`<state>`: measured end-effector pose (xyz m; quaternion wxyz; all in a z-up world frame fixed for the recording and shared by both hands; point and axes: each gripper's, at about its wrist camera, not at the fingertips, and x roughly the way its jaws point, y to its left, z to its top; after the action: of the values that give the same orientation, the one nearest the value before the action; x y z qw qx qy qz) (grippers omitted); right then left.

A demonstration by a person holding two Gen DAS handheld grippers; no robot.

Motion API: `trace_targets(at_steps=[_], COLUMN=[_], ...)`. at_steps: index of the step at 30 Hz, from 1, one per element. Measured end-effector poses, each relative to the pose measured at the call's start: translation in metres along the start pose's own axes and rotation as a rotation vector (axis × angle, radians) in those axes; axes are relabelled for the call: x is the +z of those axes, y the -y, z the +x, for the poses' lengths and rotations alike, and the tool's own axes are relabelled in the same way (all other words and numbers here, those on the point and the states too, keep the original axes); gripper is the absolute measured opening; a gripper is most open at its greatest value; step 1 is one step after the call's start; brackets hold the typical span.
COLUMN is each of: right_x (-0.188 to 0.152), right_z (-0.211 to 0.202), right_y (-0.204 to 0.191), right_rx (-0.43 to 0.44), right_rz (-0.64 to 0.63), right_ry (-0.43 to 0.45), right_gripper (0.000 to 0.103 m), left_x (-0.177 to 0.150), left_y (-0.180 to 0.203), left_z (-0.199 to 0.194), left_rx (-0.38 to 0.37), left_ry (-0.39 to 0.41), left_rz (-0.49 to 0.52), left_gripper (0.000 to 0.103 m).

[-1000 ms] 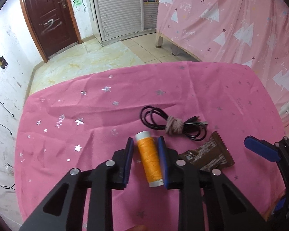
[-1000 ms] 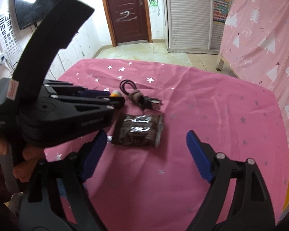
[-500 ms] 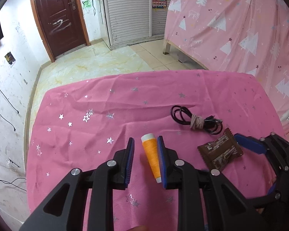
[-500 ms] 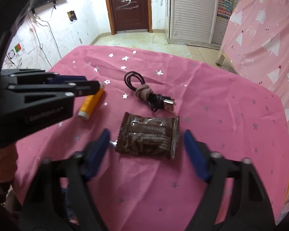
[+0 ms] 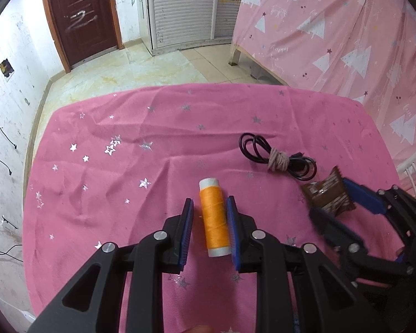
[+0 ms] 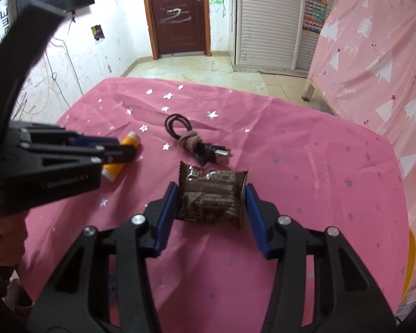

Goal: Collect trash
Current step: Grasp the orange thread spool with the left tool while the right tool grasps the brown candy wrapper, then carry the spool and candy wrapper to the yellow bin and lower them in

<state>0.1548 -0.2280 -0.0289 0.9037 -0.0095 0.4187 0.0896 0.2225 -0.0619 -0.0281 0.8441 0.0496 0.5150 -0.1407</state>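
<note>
A brown snack wrapper (image 6: 210,197) sits on the pink star-print tablecloth (image 6: 305,166), between the blue pads of my right gripper (image 6: 210,191). The jaws are closing, and the pads press its two ends so that it buckles upward. In the left wrist view the same wrapper (image 5: 327,197) stands bent in the right gripper (image 5: 330,197). My left gripper (image 5: 209,202) hovers with its jaws a little apart. An orange thread spool (image 5: 215,222) lies on the cloth below the gap, and pink shows between the spool and the left pad.
A coiled black cable (image 6: 197,144) tied with a beige band lies just beyond the wrapper. A bed under a pink tree-print sheet (image 5: 346,41) stands right of the table. Tiled floor (image 5: 152,63) runs to a brown door. A person's hand (image 6: 8,227) holds the left gripper.
The right jaws have drawn in from wide apart onto the wrapper's ends, and it now bulges upward. The left gripper has drifted left, away from the wrapper, with the spool still seen between its jaws.
</note>
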Motion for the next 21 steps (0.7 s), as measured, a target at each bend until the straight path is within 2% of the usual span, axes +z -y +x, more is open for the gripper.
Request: trace_targets(at_steps=[11,13,21], right_x=[-0.005,-0.007,-0.013], right_z=[-0.02,-0.023,-0.037], right_y=[0.03,0.033,0.062], right_rx=[0.006,0.004,-0.002], right_rz=[0.081,0.088,0.14], right_ry=[0.064,0.07,0.107], right_gripper=[0.047,0.047,0.047], left_x=[-0.007,-0.007,-0.003], left_y=[0.028,0.03,0.044], left_z=[-0.001,-0.002,-0.021], left_rx=[0.059,0.064,0.055], left_ry=[0.021,0.021,0.054], left_rz=[0.048,0.047,0.053], left_gripper=[0.017,0.01,0.009])
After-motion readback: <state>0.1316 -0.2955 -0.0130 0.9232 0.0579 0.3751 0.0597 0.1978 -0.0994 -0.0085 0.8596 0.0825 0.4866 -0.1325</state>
